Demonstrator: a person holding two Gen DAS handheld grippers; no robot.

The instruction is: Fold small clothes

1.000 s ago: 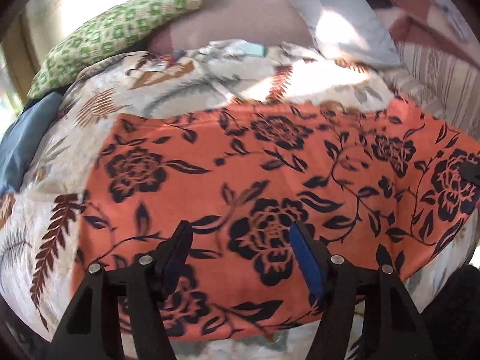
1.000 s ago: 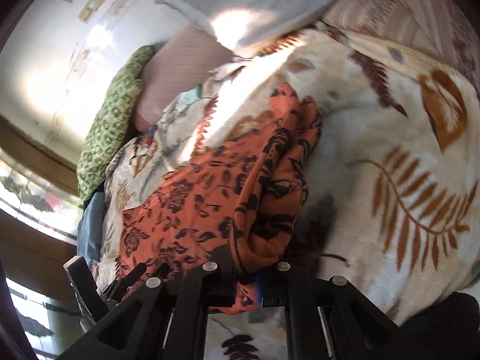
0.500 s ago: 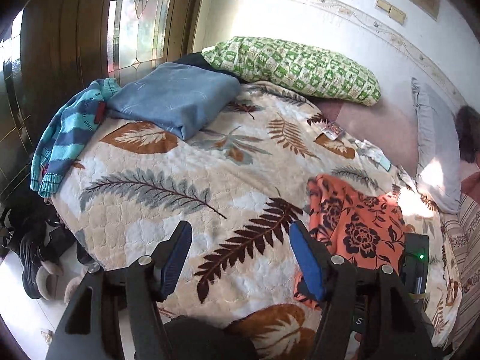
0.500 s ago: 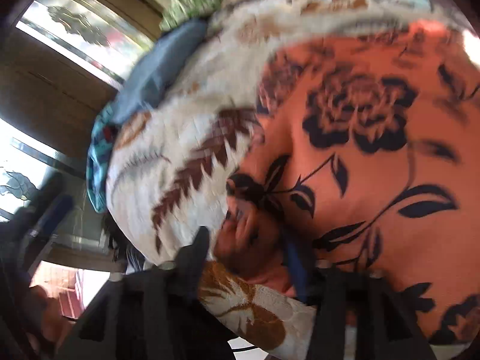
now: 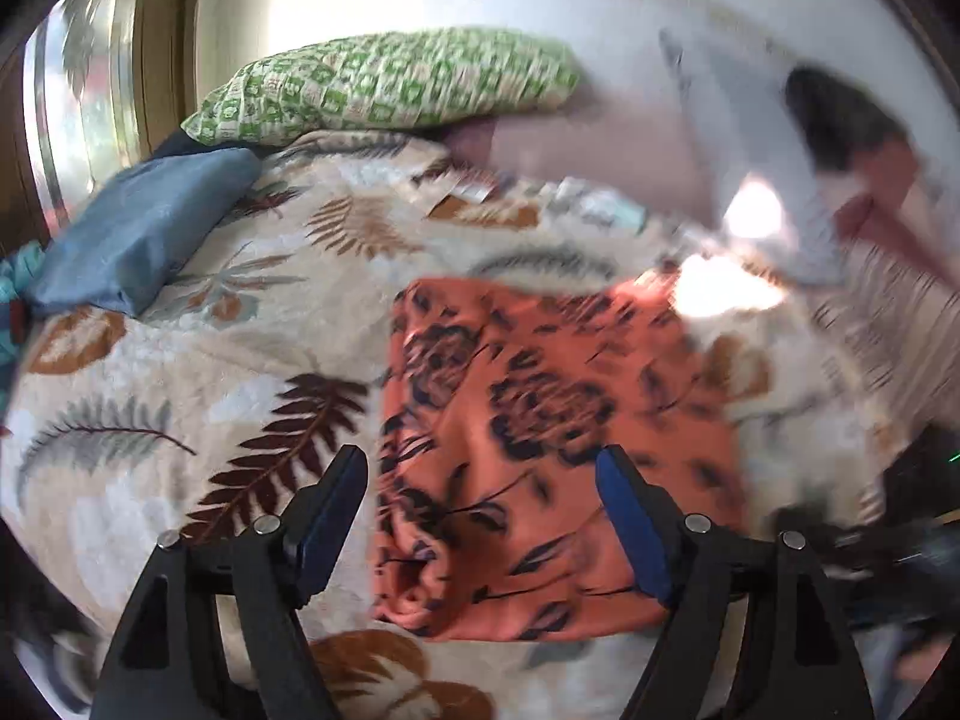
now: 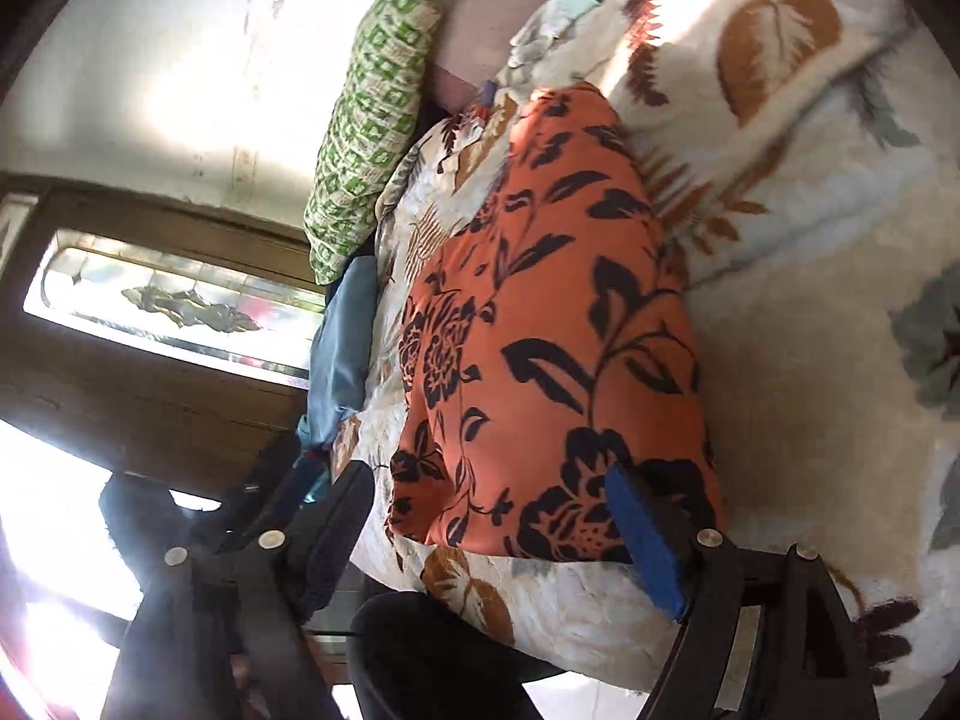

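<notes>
Orange cloth (image 5: 540,444) with black roses and leafy stems lies folded into a rough rectangle on the leaf-print blanket (image 5: 180,420), filling the centre of the left wrist view; its lower left edge is bunched into soft wrinkles. In the right wrist view the same cloth (image 6: 558,330) runs up the middle as a long, smooth band. The left gripper (image 5: 480,516) hangs above it, its jaws opening and holding nothing. The right gripper (image 6: 492,528) likewise has its jaws spreading apart, empty, at the cloth's near end.
</notes>
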